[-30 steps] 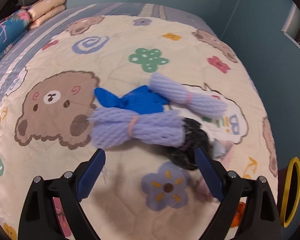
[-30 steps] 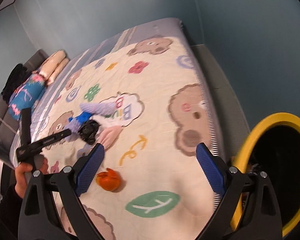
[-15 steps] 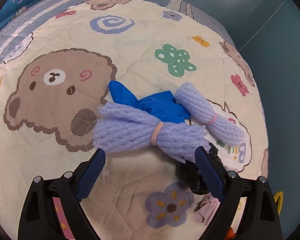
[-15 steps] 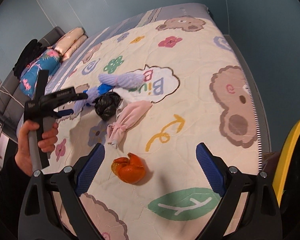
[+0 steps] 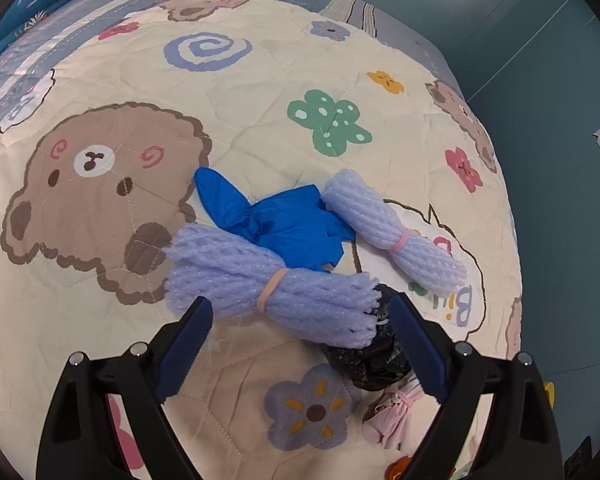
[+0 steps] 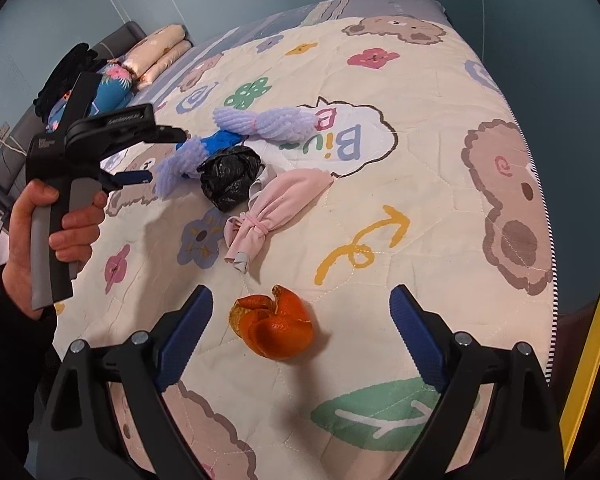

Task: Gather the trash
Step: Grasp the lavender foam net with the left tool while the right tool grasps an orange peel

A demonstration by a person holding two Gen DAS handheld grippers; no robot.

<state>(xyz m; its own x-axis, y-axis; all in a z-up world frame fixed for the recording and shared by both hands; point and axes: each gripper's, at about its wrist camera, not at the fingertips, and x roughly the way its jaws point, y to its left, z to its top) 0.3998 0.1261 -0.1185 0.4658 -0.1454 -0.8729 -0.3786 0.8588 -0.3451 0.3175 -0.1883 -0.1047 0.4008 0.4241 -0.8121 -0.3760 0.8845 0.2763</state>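
Lilac foam netting (image 5: 276, 292), bound with a rubber band, lies on the bed quilt (image 5: 260, 80) just ahead of my left tool (image 5: 302, 312) — its fingers spread wide, holding nothing, the bundle between their tips. A blue glove (image 5: 276, 220) touches the netting's far side, a second netting bundle (image 5: 392, 232) lies beyond it, and a black bag (image 5: 364, 360) sits under the near end. My right tool (image 6: 300, 312), also wide open and empty, frames the orange peel (image 6: 274, 326) — pink cloth (image 6: 276, 208) lies farther off.
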